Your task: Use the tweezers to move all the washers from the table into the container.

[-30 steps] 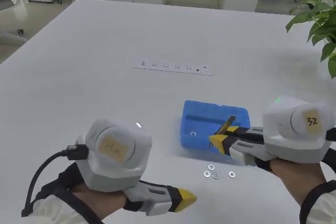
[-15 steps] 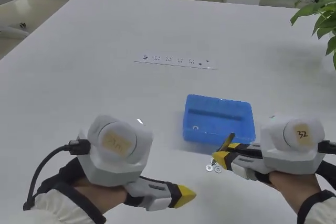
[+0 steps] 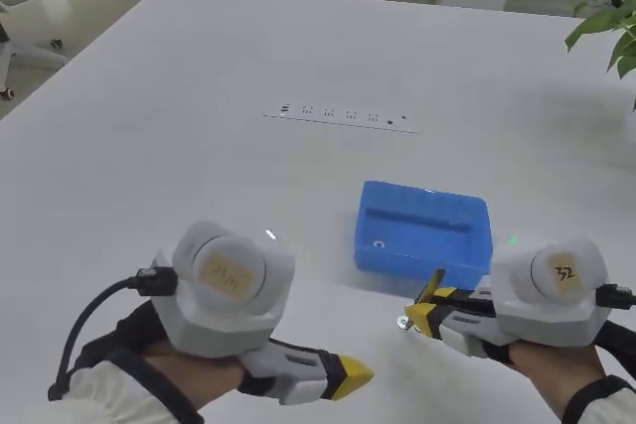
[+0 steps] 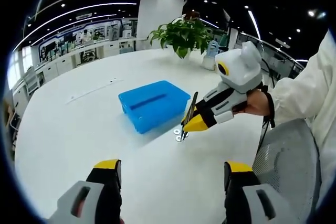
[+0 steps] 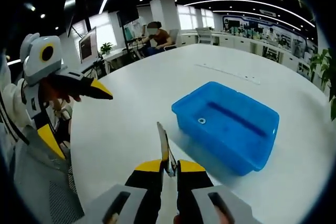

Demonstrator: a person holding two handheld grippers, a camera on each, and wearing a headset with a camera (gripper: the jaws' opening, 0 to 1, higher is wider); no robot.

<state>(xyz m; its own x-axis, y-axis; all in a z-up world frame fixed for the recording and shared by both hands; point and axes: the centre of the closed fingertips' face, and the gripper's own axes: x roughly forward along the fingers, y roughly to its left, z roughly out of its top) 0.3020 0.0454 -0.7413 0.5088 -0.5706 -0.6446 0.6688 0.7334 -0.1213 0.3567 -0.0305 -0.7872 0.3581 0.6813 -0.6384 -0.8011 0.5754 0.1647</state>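
Observation:
The blue container (image 3: pixel 425 230) sits on the white table (image 3: pixel 199 146) with one washer (image 3: pixel 379 244) inside it. My right gripper (image 3: pixel 422 317) is just in front of the container, shut on the thin tweezers (image 3: pixel 433 287). The tweezers (image 4: pixel 189 115) point down at a small cluster of washers (image 4: pixel 178 134) lying on the table beside the container (image 4: pixel 153 103). From the right gripper (image 5: pixel 169 166) itself, the tweezers (image 5: pixel 164 148) stick out between the closed jaws toward the container (image 5: pixel 231 124) and its washer (image 5: pixel 201 121). My left gripper (image 4: pixel 173 169) hangs open and holds nothing, to the left (image 3: pixel 348 379).
A flat power strip (image 3: pixel 343 116) lies across the table beyond the container. A potted plant (image 3: pixel 606 17) stands at the far right edge. A person (image 5: pixel 155 35) sits at a desk far behind. A wide stretch of table lies to the left.
My right gripper has drawn the tweezers back from over the container's front edge and lowered them to the washers on the table. The left gripper has hardly moved.

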